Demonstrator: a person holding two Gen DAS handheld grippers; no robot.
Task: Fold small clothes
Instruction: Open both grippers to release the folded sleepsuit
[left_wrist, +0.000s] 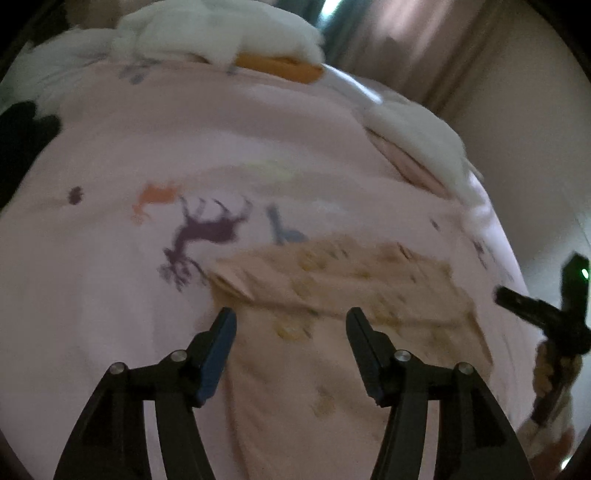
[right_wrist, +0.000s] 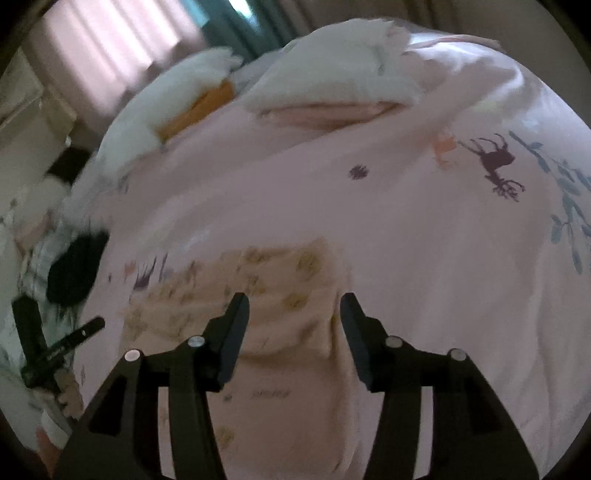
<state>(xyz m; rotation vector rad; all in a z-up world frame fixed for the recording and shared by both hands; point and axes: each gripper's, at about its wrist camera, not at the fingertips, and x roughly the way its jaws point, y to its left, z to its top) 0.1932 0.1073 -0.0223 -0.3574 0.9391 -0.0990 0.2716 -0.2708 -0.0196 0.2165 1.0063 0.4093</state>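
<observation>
A small beige garment (left_wrist: 332, 295) with yellowish prints lies flat on a pink bedspread (left_wrist: 184, 129), partly folded over itself. My left gripper (left_wrist: 291, 317) hovers over its near left part with the jaws apart and no cloth between the pads. In the right wrist view the same garment (right_wrist: 280, 295) lies under my right gripper (right_wrist: 295, 306), which also stands open over the cloth without pinching it. The right gripper's black frame (left_wrist: 554, 325) and the hand holding it show at the right edge of the left wrist view. Both pictures are blurred.
The pink bedspread (right_wrist: 406, 221) carries deer and leaf prints. White pillows (left_wrist: 221, 33) with an orange piece (left_wrist: 280, 68) lie at the far end. A dark object (right_wrist: 74, 269) sits at the left edge of the bed. Curtains (right_wrist: 110, 44) hang behind.
</observation>
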